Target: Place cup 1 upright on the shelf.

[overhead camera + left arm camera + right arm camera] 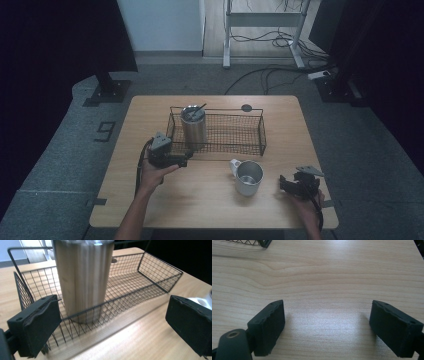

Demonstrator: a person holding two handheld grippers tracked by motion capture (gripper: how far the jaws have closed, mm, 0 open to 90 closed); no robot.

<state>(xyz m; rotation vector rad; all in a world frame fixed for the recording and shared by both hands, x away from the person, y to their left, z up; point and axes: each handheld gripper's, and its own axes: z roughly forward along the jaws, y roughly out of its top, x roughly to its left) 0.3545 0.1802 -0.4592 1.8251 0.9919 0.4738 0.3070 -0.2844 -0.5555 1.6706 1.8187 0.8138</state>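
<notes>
In the left gripper view the steel tumbler (83,280) is cut off at the top, so its lid cannot be seen there, and it is slightly smeared by blur. The high view shows the tumbler (193,125) standing upright in the left end of the wire basket (250,135), with a thin dark straw or stick (199,109) leaning out of its top; which of the two it is stays too small to tell. The tumbler is a tall brushed-metal cylinder. The basket is a long, low tray of thin black mesh with a heavier wire rim.

The left tool (181,161) sits just outside the basket's near left corner, its padded black jaws wide apart and holding nothing, with the tumbler framed between them beyond the mesh. The right tool (286,184) lies well to the right of the basket, near the desk's (210,200) front edge, jaws also apart over bare pale wood grain.

A metal mug (248,177) with a white handle stands just in front of the basket. A small dark round disc (246,107) sits behind the basket. A "9" (105,131) is marked on the grey floor to the basket's left.
</notes>
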